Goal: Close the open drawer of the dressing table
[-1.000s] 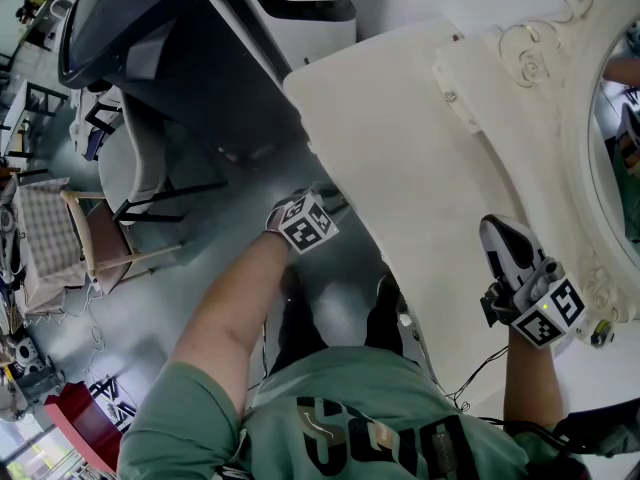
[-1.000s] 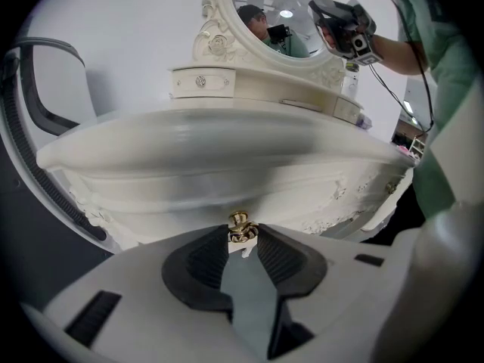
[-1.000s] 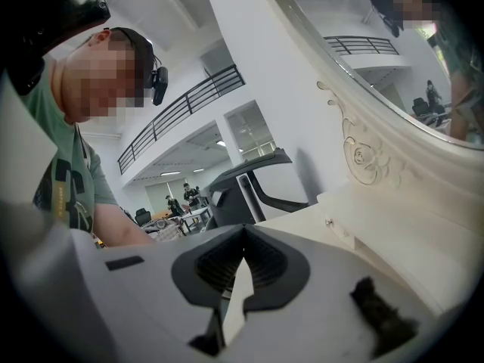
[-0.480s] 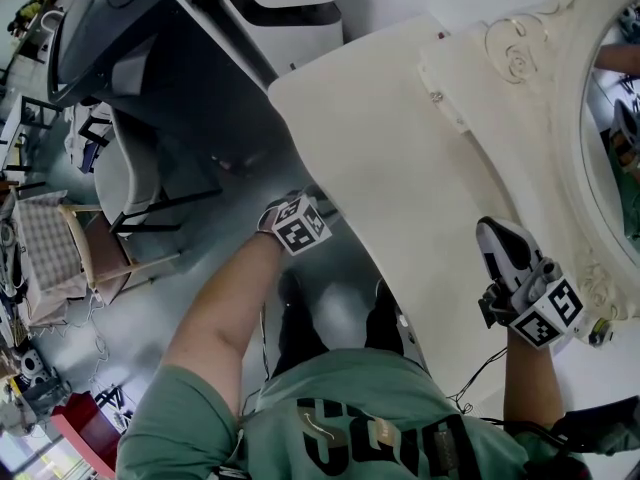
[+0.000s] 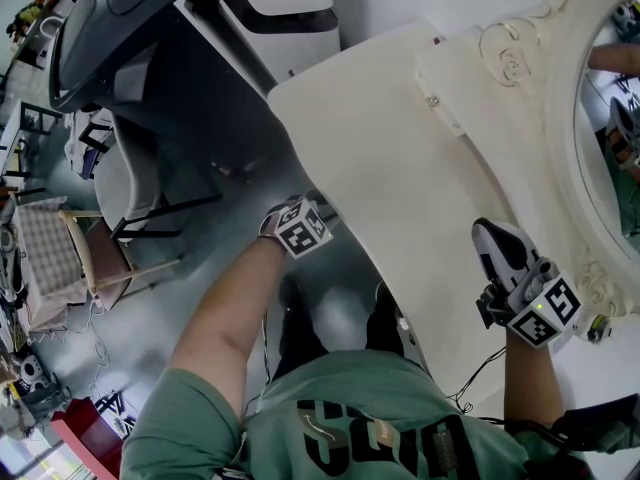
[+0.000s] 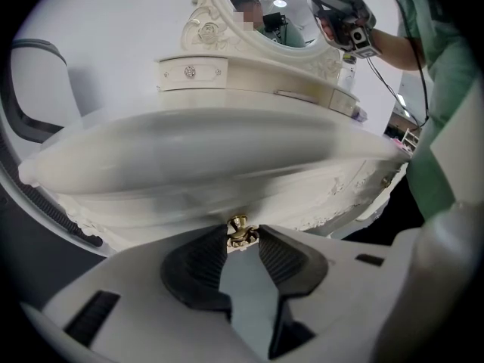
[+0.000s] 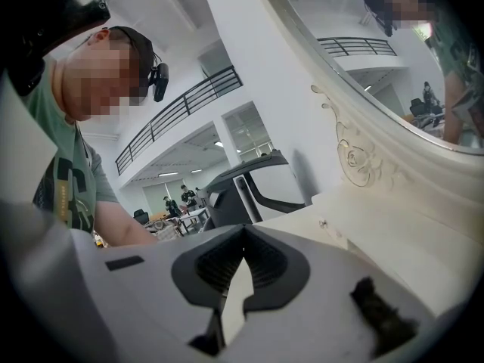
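Jaws of the left gripper (image 6: pixel 243 238) stand partly apart, low in the centre of the left gripper view. A small round brass knob (image 6: pixel 239 226) sits between their tips. The ribbed black pads (image 6: pixel 198 259) lie just beside it on either side and do not look clamped on it. The knob is fixed to the carved cream-white drawer front (image 6: pixel 162 210) of the dressing table. That front runs across the middle of the view, tucked right under the overhanging cream-white table top (image 5: pixel 400 168), whose edge is smeared by blur there.

In the head view the top hides the drawer. The left gripper's marker cube (image 5: pixel 301 226) shows near the frame centre, against the top's front edge. The bare left forearm (image 5: pixel 235 308) runs up to it from the lower left, stretched nearly straight, reaching down and forward past the green T-shirt (image 5: pixel 360 418).

The right gripper (image 5: pixel 490 236) hangs over the right end of the table top, at the right of the head view. Its nose is aimed toward the upper left, near the carved frame of the oval mirror (image 5: pixel 615 128). The right forearm (image 5: pixel 525 388) rises to it from the bottom edge. In the right gripper view its jaw tips meet, with nothing between them.
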